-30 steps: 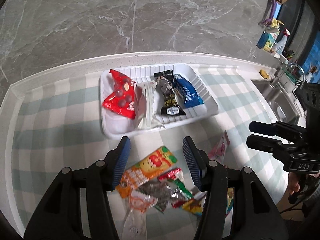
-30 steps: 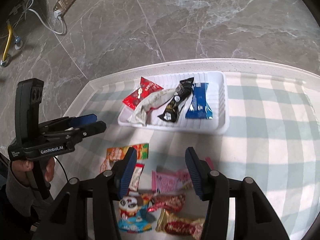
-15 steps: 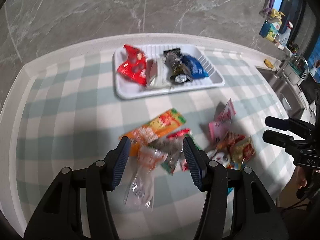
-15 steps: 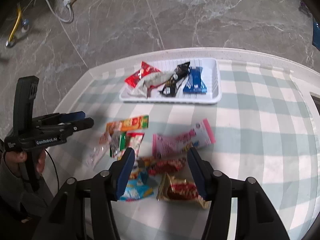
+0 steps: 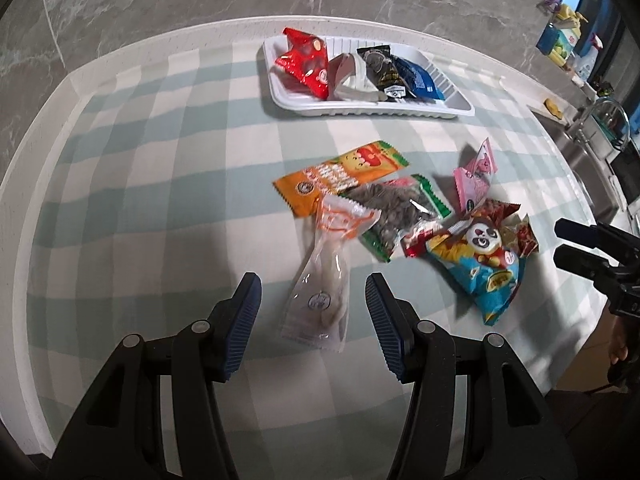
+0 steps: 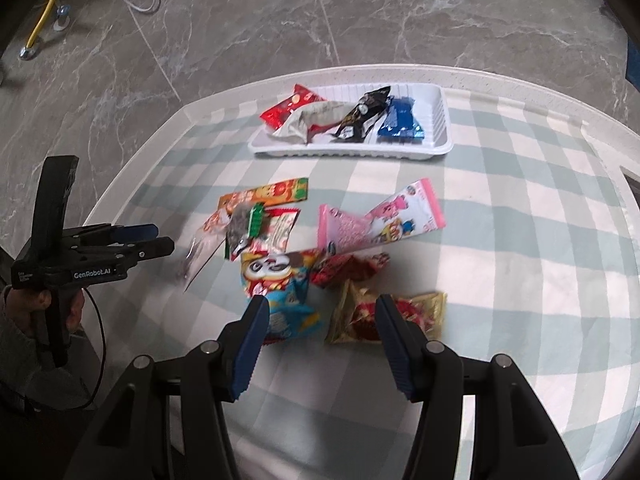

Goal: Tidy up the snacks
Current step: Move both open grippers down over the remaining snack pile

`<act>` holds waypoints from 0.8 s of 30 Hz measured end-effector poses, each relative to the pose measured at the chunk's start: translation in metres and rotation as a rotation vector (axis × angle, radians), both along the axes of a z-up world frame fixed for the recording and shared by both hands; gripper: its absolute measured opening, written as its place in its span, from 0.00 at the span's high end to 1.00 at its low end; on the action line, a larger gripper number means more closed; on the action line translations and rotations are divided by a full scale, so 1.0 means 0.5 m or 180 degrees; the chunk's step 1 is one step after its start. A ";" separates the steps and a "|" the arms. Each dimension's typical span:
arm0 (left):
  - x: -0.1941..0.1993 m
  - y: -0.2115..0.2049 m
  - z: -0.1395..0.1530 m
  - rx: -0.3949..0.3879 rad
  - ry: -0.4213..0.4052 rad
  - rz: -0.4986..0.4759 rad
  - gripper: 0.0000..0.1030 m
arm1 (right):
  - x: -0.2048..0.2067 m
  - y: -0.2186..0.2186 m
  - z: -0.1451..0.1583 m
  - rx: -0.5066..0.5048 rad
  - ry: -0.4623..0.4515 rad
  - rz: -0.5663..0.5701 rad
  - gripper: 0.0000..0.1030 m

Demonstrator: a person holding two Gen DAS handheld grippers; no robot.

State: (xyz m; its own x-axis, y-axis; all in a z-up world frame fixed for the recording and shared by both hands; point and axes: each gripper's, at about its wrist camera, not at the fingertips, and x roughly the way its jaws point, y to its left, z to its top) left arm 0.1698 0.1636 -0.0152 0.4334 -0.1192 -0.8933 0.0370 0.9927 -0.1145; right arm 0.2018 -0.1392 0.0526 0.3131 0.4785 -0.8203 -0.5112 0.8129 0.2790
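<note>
A white tray (image 5: pixel 452 92) at the far side of the table holds a red packet (image 5: pixel 304 62), a white one, a black one and a blue one. Loose snacks lie nearer: an orange packet (image 5: pixel 340 172), a green seed packet (image 5: pixel 400 208), a pink packet (image 5: pixel 474 176), a blue panda bag (image 5: pixel 484 256) and a clear packet (image 5: pixel 320 280). My left gripper (image 5: pixel 311 280) hangs open over the clear packet, its pads apart from it. My right gripper (image 6: pixel 322 304) is open above the panda bag (image 6: pixel 280 280) and a gold-red packet (image 6: pixel 400 312).
A green-and-white checked cloth (image 5: pixel 140 200) covers the white table above a grey marble floor. A sink and bottles (image 5: pixel 568 40) stand at the far right. In the right wrist view a hand holds the left gripper (image 6: pixel 160 238) at the table's left edge.
Both grippers have drawn back from the tray toward the near side and sunk lower. The loose pile now lies just ahead of the fingers. The right jaws stand slightly wider.
</note>
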 end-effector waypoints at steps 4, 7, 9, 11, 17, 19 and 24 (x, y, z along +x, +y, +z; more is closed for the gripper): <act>-0.001 0.001 -0.007 0.0010 0.0021 -0.0027 0.49 | -0.011 0.017 -0.006 -0.0003 0.0037 0.0056 0.43; 0.002 -0.001 -0.011 0.0015 0.0040 -0.0065 0.49 | -0.017 0.032 -0.011 -0.0015 0.0053 0.0100 0.43; 0.006 -0.003 -0.015 0.0018 0.0052 -0.0088 0.49 | -0.019 0.041 -0.016 -0.0035 0.0061 0.0122 0.43; 0.011 -0.006 -0.020 0.0021 0.0069 -0.0126 0.49 | -0.019 0.050 -0.019 -0.0045 0.0067 0.0143 0.43; 0.030 -0.018 -0.037 0.0015 0.0112 -0.0230 0.49 | -0.016 0.076 -0.033 -0.0106 0.0091 0.0177 0.43; 0.037 -0.020 -0.043 0.0009 0.0123 -0.0258 0.49 | -0.013 0.085 -0.040 -0.0137 0.0106 0.0182 0.43; 0.051 -0.022 -0.056 -0.0008 0.0151 -0.0308 0.49 | -0.006 0.102 -0.054 -0.0186 0.0149 0.0193 0.43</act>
